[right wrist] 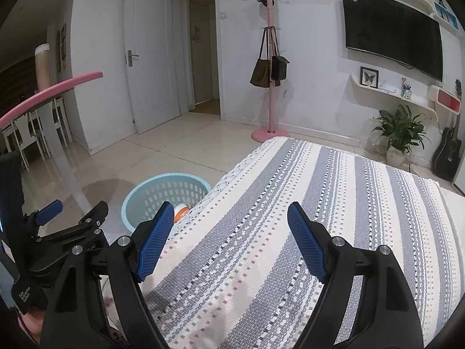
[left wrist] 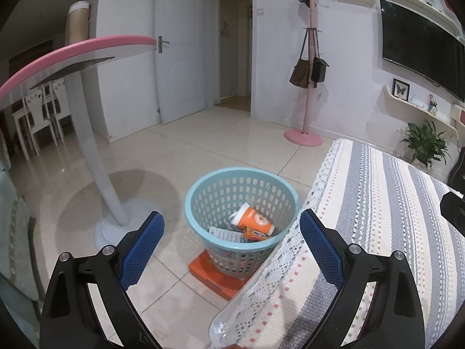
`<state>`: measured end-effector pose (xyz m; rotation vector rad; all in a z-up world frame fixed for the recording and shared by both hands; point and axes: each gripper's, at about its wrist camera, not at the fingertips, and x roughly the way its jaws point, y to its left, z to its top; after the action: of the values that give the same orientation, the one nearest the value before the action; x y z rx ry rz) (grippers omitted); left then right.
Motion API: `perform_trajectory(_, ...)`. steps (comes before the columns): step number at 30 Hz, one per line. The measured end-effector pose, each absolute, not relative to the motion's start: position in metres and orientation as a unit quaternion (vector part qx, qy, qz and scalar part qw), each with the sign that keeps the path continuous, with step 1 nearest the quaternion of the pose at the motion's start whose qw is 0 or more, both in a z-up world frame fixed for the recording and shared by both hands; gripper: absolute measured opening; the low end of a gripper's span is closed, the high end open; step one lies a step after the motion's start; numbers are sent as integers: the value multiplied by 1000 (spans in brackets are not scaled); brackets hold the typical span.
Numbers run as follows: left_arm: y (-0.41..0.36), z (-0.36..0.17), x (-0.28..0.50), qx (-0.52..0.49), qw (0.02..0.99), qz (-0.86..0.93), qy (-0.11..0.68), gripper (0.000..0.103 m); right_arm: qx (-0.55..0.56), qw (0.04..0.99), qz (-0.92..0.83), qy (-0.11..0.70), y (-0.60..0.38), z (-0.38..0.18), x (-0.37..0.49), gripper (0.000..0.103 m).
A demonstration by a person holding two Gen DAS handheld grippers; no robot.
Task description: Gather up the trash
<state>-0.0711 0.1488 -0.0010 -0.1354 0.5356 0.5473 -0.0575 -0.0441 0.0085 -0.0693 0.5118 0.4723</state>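
Note:
A light blue perforated trash basket [left wrist: 203, 187] stands on the floor beside the table's edge. Inside it lie an orange paper cup [left wrist: 255, 221], a white paper scrap [left wrist: 225, 234] and an orange wrapper [left wrist: 255, 235]. My left gripper [left wrist: 232, 245] is open and empty, held above the basket and the table's left edge. My right gripper [right wrist: 226, 244] is open and empty over the striped tablecloth [right wrist: 319, 203]. The basket also shows in the right wrist view [right wrist: 139, 195], with the cup [right wrist: 181, 210] partly hidden behind the table edge. The left gripper [right wrist: 74, 213] is seen there at the left.
An orange flat box [left wrist: 213, 277] lies under the basket. A white stand with a pink-rimmed round top [left wrist: 87, 116] stands left on the tiled floor. A pink coat rack with bags [left wrist: 308, 87], a potted plant [right wrist: 401, 133], a guitar [right wrist: 447, 151] and a wall TV [right wrist: 392, 29] line the far wall.

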Motion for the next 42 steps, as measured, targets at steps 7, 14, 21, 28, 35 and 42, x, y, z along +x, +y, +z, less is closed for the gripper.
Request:
perform_trajectory(7, 148, -2, -71, -66, 926, 264, 263, 92, -28, 938, 238, 251, -47, 10, -58, 76)
perform_trajectory(14, 146, -1, -73, -65, 924, 269, 263, 92, -27, 938, 240, 248, -48, 10, -58, 76)
perform_trajectory(21, 144, -1, -71, -66, 923, 272, 263, 92, -28, 937, 242, 249, -47, 10, -58, 76)
perform_trajectory(28, 147, -1, -70, -70, 921, 275, 266, 92, -33, 937, 243, 250, -45, 9, -58, 76)
perform_trajectory(35, 146, -1, -71, -69, 921, 276, 265, 92, -35, 937, 243, 251, -45, 8, -58, 76)
perform_trajectory(42, 146, -1, -71, -68, 921, 275, 266, 92, -35, 937, 242, 251, -44, 8, -58, 76)
